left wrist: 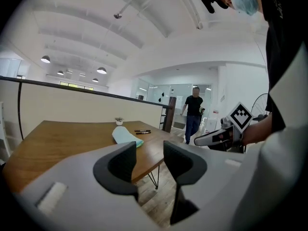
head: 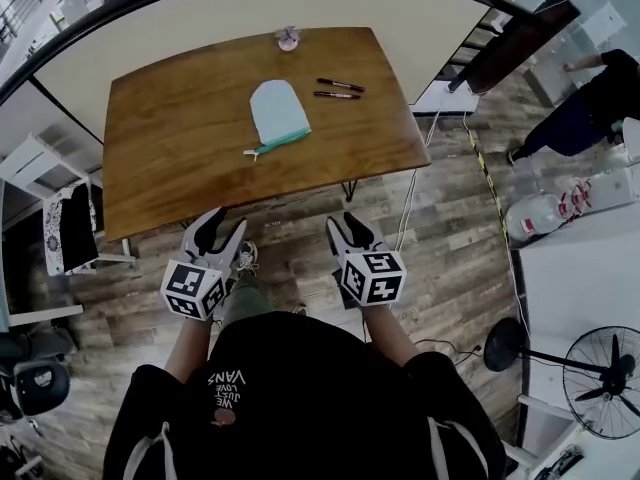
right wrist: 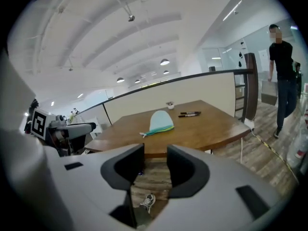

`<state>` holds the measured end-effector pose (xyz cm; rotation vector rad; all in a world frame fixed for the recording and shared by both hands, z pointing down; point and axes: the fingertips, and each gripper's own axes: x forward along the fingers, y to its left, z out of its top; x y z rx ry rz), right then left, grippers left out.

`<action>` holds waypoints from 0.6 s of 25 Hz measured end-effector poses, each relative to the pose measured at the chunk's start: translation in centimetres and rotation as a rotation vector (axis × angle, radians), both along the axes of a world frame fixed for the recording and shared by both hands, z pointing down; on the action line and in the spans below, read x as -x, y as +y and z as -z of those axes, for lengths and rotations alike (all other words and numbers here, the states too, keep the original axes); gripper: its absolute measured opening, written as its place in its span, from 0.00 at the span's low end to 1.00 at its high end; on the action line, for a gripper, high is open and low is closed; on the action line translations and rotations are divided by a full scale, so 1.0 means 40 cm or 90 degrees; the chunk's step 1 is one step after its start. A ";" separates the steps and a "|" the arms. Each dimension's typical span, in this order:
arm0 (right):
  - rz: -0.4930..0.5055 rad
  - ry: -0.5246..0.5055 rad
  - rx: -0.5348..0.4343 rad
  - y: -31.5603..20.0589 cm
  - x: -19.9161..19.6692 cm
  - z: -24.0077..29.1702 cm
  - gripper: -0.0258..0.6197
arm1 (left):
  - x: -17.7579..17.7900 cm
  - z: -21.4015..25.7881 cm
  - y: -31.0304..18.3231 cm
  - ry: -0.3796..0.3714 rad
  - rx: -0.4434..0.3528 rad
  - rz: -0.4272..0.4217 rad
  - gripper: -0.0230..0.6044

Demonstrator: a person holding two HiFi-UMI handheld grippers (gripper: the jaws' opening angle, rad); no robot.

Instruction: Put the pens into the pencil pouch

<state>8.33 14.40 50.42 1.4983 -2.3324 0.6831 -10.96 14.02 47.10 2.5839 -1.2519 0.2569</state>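
Left gripper (head: 222, 226) & right gripper (head: 350, 225) hover w/ jaws wide, empty, since pens (head: 338, 90) & pouch (head: 277, 113) lie well ahead on the bench (head: 170, 138), untouched.

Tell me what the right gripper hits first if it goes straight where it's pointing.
Likely the floor just under the table: the right gripper has open, empty tongs, and they frame floorboards below the table's near edge. It might clip that edge instead, since depth is unclear.

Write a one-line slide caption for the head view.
Open and empty, the left tool and right tool hover short of the table, where the pencil pouch and two pens lie apart.
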 end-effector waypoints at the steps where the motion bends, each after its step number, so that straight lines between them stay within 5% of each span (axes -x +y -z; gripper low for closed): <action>1: -0.010 0.000 0.006 -0.015 0.003 -0.004 0.22 | 0.003 -0.004 -0.024 -0.001 0.003 -0.011 0.29; 15: -0.129 0.007 0.030 -0.308 0.072 0.018 0.22 | 0.047 -0.008 -0.381 -0.061 0.025 -0.161 0.33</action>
